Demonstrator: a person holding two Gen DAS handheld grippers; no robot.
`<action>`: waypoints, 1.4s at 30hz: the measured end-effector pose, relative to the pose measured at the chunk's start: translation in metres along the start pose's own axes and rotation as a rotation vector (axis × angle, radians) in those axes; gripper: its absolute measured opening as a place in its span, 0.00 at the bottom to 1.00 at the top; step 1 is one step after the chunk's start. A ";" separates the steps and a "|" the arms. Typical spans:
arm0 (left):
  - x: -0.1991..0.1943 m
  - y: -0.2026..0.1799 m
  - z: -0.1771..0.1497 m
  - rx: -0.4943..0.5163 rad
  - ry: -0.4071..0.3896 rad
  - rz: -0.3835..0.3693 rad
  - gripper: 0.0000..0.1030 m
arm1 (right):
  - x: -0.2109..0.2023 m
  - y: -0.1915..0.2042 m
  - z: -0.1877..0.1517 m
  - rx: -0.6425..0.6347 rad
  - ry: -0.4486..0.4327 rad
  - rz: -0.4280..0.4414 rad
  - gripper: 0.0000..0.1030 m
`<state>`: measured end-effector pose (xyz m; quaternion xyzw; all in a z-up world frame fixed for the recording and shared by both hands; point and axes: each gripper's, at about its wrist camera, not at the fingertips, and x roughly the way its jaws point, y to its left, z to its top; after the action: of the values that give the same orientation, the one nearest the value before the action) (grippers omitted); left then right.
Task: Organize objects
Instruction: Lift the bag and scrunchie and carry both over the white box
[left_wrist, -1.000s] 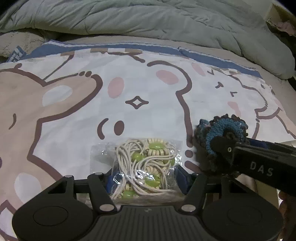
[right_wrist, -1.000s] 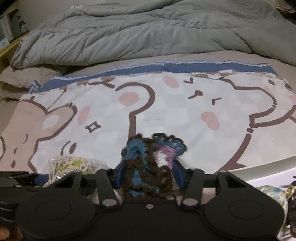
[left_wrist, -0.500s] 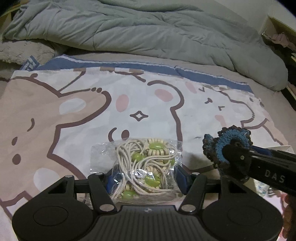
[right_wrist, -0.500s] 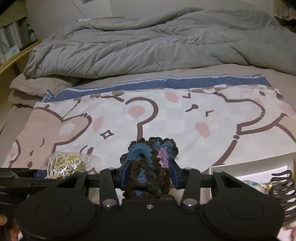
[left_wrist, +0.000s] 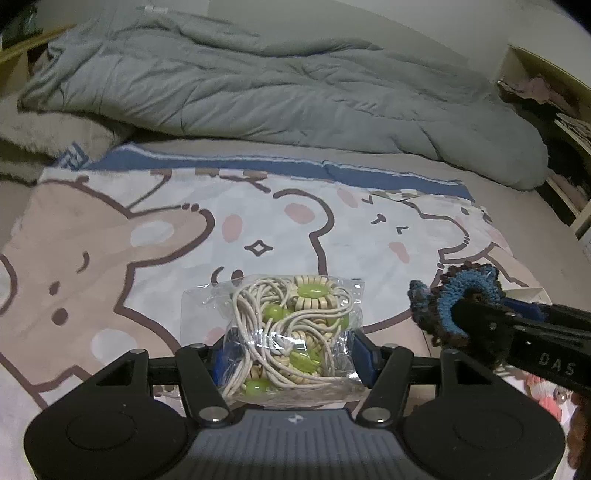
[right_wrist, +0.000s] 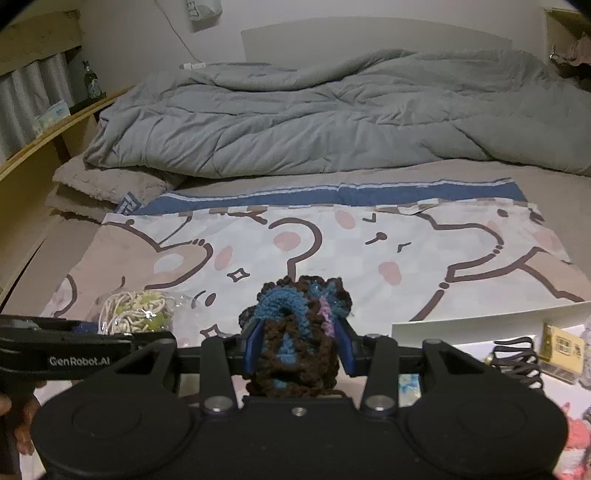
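My left gripper (left_wrist: 291, 350) is shut on a clear plastic bag of cream cord and green beads (left_wrist: 291, 332), held up above the cartoon bear sheet (left_wrist: 147, 240). My right gripper (right_wrist: 299, 347) is shut on a brown, blue and pink crochet scrunchie (right_wrist: 295, 332), its blue pads pressing the yarn from both sides. The right gripper with the scrunchie (left_wrist: 458, 310) shows at the right of the left wrist view. The left gripper with the bag (right_wrist: 136, 312) shows at the left of the right wrist view.
A white box (right_wrist: 480, 328) at the lower right holds a black coiled hair tie (right_wrist: 517, 354), a yellow packet (right_wrist: 561, 347) and other small items. A grey duvet (right_wrist: 332, 118) is heaped at the far end of the bed. A wooden bed rail (right_wrist: 48, 136) runs along the left.
Both grippers have risen off the sheet with their loads, so more of the bed and duvet shows. The white box has come into the right wrist view. The right jaws have squeezed the scrunchie narrower.
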<state>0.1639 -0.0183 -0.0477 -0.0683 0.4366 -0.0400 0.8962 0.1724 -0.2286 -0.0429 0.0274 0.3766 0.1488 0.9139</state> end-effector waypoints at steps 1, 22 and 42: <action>-0.005 -0.001 -0.001 0.009 -0.006 0.004 0.61 | -0.005 -0.001 -0.001 -0.001 -0.005 0.002 0.41; -0.062 -0.018 -0.024 0.079 -0.088 -0.009 0.61 | -0.082 -0.005 -0.024 -0.040 -0.095 -0.023 0.41; -0.049 -0.127 -0.043 0.520 -0.126 -0.302 0.61 | -0.115 -0.096 -0.044 0.075 -0.110 -0.089 0.41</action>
<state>0.0980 -0.1408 -0.0159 0.0971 0.3403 -0.2788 0.8928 0.0880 -0.3566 -0.0118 0.0530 0.3320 0.0920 0.9373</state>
